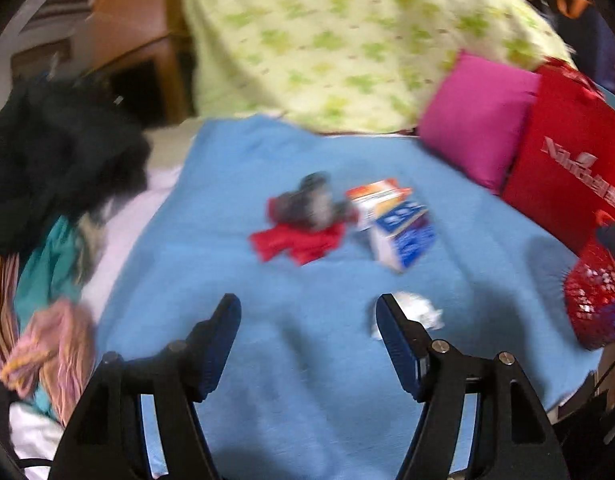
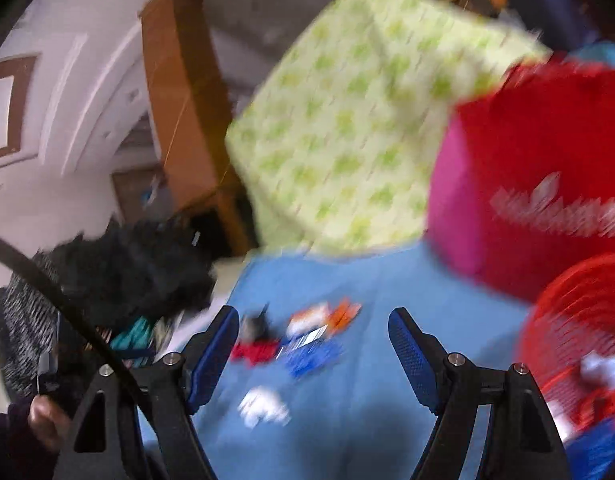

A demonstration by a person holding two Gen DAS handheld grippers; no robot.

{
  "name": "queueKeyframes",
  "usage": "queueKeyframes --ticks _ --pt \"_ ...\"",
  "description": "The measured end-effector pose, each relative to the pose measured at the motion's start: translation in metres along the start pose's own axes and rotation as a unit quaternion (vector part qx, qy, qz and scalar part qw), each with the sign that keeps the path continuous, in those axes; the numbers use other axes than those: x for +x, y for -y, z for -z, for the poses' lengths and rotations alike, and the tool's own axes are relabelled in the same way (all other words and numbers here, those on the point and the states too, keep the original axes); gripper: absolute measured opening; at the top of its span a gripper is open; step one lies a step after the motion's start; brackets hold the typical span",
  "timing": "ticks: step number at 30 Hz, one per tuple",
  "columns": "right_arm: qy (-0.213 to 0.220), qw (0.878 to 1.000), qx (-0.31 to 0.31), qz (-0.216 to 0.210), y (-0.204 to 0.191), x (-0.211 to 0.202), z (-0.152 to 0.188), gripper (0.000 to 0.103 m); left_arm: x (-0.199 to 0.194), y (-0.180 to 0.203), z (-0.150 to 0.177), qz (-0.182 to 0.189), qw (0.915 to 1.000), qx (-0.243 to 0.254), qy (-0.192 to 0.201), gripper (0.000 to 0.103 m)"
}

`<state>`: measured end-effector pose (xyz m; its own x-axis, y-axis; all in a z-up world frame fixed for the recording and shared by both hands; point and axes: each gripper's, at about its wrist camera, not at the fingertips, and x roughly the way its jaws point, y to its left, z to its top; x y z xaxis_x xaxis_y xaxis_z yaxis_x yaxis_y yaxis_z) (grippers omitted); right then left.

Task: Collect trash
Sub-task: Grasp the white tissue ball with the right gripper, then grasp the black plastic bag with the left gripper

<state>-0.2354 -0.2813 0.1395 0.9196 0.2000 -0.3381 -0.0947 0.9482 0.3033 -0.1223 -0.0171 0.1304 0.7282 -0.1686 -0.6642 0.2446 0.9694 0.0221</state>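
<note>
On a blue blanket (image 1: 267, 320) lie a crumpled white paper (image 1: 421, 312), a blue and white carton (image 1: 403, 236) with an orange and white box (image 1: 377, 196) behind it, and a red wrapper (image 1: 299, 242) under a grey crumpled lump (image 1: 307, 200). My left gripper (image 1: 309, 316) is open and empty above the blanket, its right finger beside the white paper. My right gripper (image 2: 313, 334) is open and empty, higher up. Its blurred view shows the white paper (image 2: 263, 406), the blue carton (image 2: 311, 354) and a red mesh basket (image 2: 579, 344) at the right.
A red mesh basket (image 1: 595, 300) sits at the blanket's right edge. A pink cushion (image 1: 475, 120) and a red bag (image 1: 571, 168) stand behind it. A green-patterned quilt (image 1: 347, 40) is at the back. Dark and coloured clothes (image 1: 55, 200) are piled at the left.
</note>
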Motion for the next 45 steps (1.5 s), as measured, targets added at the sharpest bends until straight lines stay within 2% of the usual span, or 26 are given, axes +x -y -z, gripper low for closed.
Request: queueKeyframes --ticks 3,6,13,19,24,28,29,32,33,34,38,45 --pt "-0.076 0.997 0.012 -0.017 -0.008 0.044 0.014 0.080 0.011 -0.021 0.014 -0.002 0.9996 -0.022 -0.016 0.071" --pt "-0.131 0.991 0.032 -0.025 -0.014 0.083 0.029 0.080 0.024 -0.032 0.031 0.001 0.9990 -0.035 -0.028 0.071" --pt "-0.184 0.981 0.049 -0.024 -0.028 0.139 0.056 0.080 0.047 -0.048 0.053 -0.015 0.9971 -0.055 -0.051 0.071" --pt "-0.203 0.977 0.058 -0.027 -0.041 0.167 0.065 0.080 0.046 -0.052 0.053 -0.045 0.9972 -0.043 -0.042 0.071" --pt "-0.222 0.972 0.077 0.001 -0.042 0.193 0.076 0.080 0.044 -0.057 0.049 -0.073 0.9960 -0.035 -0.038 0.071" --pt "-0.245 0.967 0.062 0.020 -0.045 0.210 0.087 0.079 0.041 -0.057 0.048 -0.086 0.9954 -0.026 -0.031 0.071" --pt "-0.248 0.967 0.057 0.025 -0.046 0.212 0.089 0.077 0.039 -0.058 0.047 -0.091 0.9952 -0.023 -0.029 0.071" --pt "-0.250 0.967 0.016 0.044 -0.054 0.217 0.093 0.059 0.039 -0.058 0.046 -0.098 0.9946 -0.019 -0.027 0.071" --pt "-0.253 0.966 0.009 0.044 -0.056 0.219 0.093 0.049 0.039 -0.058 0.045 -0.100 0.9945 -0.017 -0.027 0.071" --pt "-0.255 0.966 0.003 0.046 -0.057 0.219 0.094 0.046 0.039 -0.057 0.045 -0.103 0.9942 -0.016 -0.027 0.071" --pt "-0.251 0.967 -0.002 0.043 -0.058 0.214 0.091 0.041 0.040 -0.056 0.042 -0.108 0.9937 -0.013 -0.028 0.071" --pt "-0.223 0.973 0.045 0.038 -0.039 0.196 0.073 0.041 0.041 -0.047 0.034 -0.115 0.9931 -0.001 -0.023 0.071"
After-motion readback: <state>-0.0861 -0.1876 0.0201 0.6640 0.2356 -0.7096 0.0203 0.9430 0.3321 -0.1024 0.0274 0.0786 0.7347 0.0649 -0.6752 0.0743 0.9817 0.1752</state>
